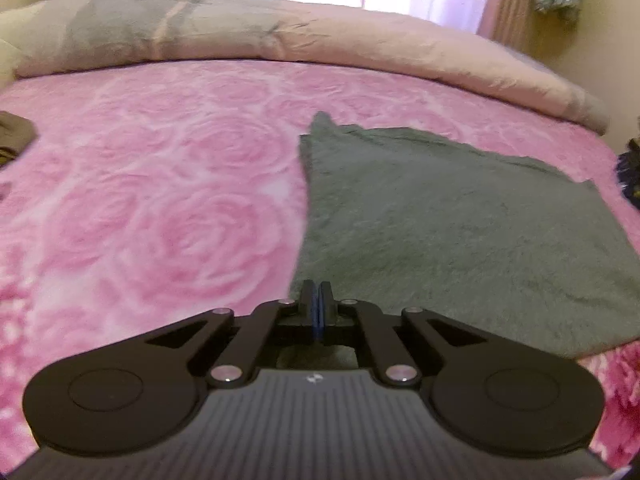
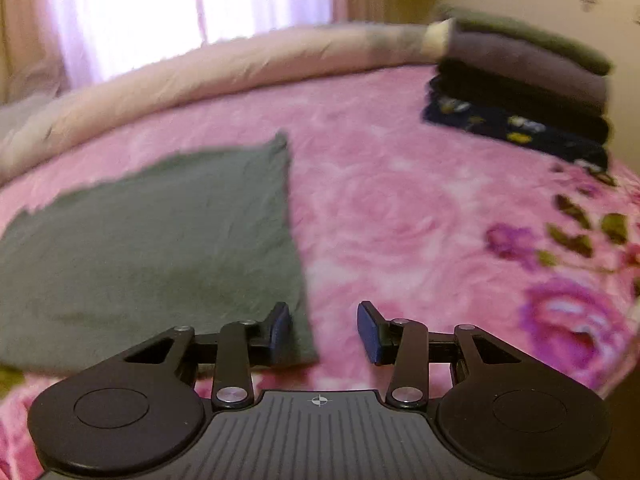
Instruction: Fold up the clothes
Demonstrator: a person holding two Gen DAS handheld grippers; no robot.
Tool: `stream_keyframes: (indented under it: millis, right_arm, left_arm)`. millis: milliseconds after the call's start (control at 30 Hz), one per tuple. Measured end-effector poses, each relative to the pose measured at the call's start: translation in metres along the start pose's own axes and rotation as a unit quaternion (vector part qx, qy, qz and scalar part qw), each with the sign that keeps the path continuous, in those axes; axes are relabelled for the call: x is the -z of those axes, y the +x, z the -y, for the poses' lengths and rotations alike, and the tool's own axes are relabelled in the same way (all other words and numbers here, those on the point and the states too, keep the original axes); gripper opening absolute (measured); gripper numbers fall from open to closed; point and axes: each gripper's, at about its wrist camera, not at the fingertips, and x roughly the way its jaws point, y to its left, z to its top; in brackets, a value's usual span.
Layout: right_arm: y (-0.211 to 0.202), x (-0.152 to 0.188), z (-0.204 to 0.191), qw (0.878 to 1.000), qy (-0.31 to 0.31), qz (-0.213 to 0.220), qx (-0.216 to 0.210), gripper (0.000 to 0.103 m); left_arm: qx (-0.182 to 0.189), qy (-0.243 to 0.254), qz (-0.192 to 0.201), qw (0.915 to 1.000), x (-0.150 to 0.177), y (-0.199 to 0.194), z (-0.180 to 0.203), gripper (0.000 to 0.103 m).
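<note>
pink bedspread (image 1: 160,200); folded stack (image 2: 520,92) in right view only; left hand-held gripper (image 1: 316,304) together, right hand-held gripper (image 2: 324,332) apart.

Bed (image 1: 160,200): broad pink spread left of grey cloth (image 1: 460,232) lies bare, free passage. Rolled duvet (image 1: 360,52) walls far edge. Right of cloth, open spread up to stack of folded clothes (image 2: 524,80) at far right. Brownish item (image 1: 14,136) at left margin, probably fabric; blurred.
</note>
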Motion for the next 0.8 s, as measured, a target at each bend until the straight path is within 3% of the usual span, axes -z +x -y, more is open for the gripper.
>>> stream_keyframes:
  millis: [67,167,267,400,567,633,667,800]
  right_arm:
    - [-0.014,-0.002,-0.007,1.0,-0.005,0.018,-0.016,0.043]
    - [-0.017,0.004,-0.025,0.998,-0.036,0.005,-0.05,0.043]
    - [-0.004,0.026,-0.031,0.998,-0.031,-0.047,-0.031,0.043]
    - [-0.029,0.049,-0.031,0.997,-0.065,-0.039,-0.003,0.043]
    - [-0.061,0.061,-0.012,0.997,-0.029,-0.071,0.001,0.044]
    - [-0.076,0.061,-0.014,0.997,-0.02,-0.076,-0.002,0.062]
    - [-0.085,0.06,-0.017,0.997,-0.017,-0.071,-0.01,0.083]
    - [-0.121,0.055,-0.036,0.998,-0.041,-0.037,-0.037,0.084]
  left_arm:
    - [0.005,-0.002,0.005,1.0,-0.001,-0.01,0.009,0.014]
    - [0.016,0.013,0.005,0.9998,0.003,-0.019,0.033,0.024]
    - [-0.013,0.015,-0.039,0.999,0.022,-0.01,0.046,0.024]
    - [-0.042,0.024,-0.036,0.9982,0.049,-0.031,0.048,0.027]
    - [-0.086,0.025,-0.063,0.994,0.061,-0.072,0.061,0.028]
    - [-0.091,0.032,-0.057,0.9937,0.059,-0.093,0.074,0.029]
    - [-0.087,0.037,-0.048,0.9943,0.058,-0.105,0.081,0.031]
    - [-0.071,0.055,-0.011,0.9959,0.054,-0.155,0.106,0.037]
